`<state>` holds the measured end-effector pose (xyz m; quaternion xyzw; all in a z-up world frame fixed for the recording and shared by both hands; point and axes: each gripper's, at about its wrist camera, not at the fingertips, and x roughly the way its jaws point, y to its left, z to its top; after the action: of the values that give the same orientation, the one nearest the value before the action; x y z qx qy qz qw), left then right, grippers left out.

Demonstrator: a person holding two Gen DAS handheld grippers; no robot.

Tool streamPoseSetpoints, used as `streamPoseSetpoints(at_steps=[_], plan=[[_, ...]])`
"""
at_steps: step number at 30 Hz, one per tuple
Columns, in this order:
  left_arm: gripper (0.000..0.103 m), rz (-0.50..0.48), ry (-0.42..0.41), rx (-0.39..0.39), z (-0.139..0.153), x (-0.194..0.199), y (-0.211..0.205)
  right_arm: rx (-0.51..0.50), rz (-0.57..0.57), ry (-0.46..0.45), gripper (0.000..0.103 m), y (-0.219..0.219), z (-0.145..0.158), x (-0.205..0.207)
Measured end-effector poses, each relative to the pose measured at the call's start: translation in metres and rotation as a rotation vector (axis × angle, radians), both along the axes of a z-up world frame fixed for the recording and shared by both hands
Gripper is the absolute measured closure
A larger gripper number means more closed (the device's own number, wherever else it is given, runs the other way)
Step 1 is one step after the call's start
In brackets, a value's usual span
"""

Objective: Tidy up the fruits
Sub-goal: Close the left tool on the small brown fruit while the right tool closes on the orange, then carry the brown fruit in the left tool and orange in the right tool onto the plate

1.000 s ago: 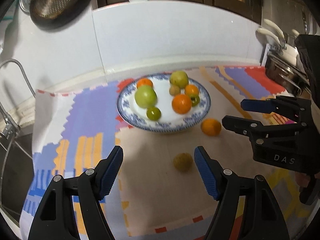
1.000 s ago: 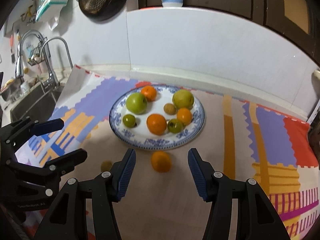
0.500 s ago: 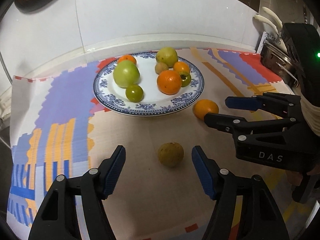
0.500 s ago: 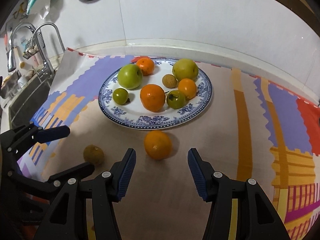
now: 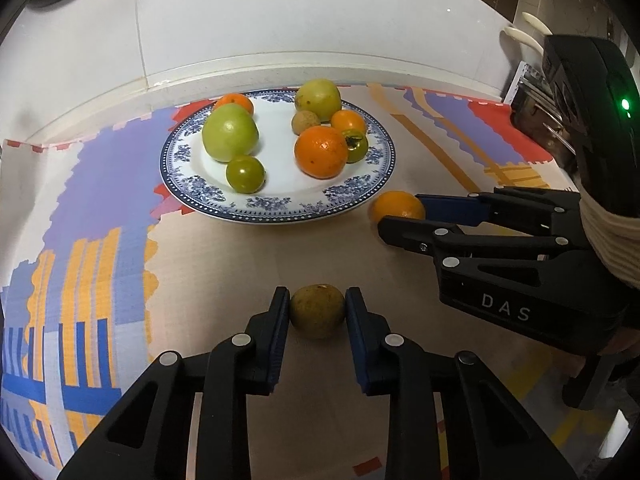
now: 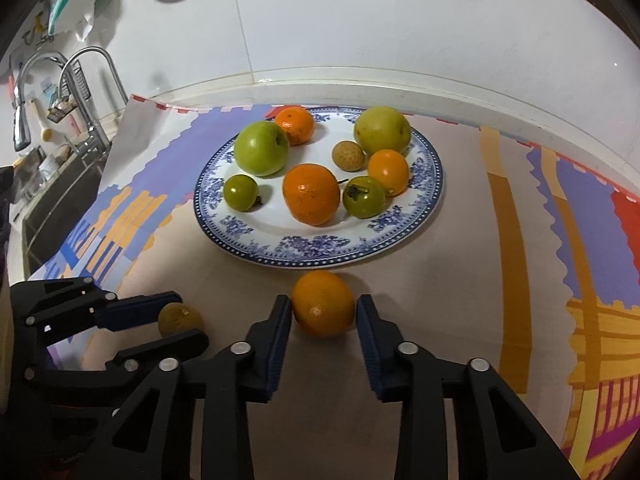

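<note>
Two grips just closed: left gripper (image 5: 317,307) on brown fruit (image 5: 317,316), right gripper (image 6: 323,310) on orange (image 6: 322,303). Round skins, narrow fingers; could squirt free on lifting. Might knock crowded plate (image 6: 428,196).

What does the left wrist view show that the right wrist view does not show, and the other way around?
Only the left wrist view shows metal cookware at the right edge and a green light on the right gripper's housing. Only the right wrist view shows the faucets and the sink. Both show the plate of fruit, the left gripper shut on the brownish fruit, and the right gripper shut on the orange; both jaws have just been closing.
</note>
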<state>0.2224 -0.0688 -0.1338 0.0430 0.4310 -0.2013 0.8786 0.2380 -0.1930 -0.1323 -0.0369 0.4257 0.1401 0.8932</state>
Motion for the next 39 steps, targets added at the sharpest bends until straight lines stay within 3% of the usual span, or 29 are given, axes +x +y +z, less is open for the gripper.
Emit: streamPoseSetpoints(at_steps=[25,39], plan=[[0.074,0.026,-0.122,-0.025,0.049,-0.026,0.019,0.058,-0.080,-0.111,0.070,0.001,0.048,-0.045],[0.074,-0.027,-0.213,-0.003,0.080,-0.005,0.020,0.064,-0.119,-0.183,0.070,0.010,0.073,-0.044]])
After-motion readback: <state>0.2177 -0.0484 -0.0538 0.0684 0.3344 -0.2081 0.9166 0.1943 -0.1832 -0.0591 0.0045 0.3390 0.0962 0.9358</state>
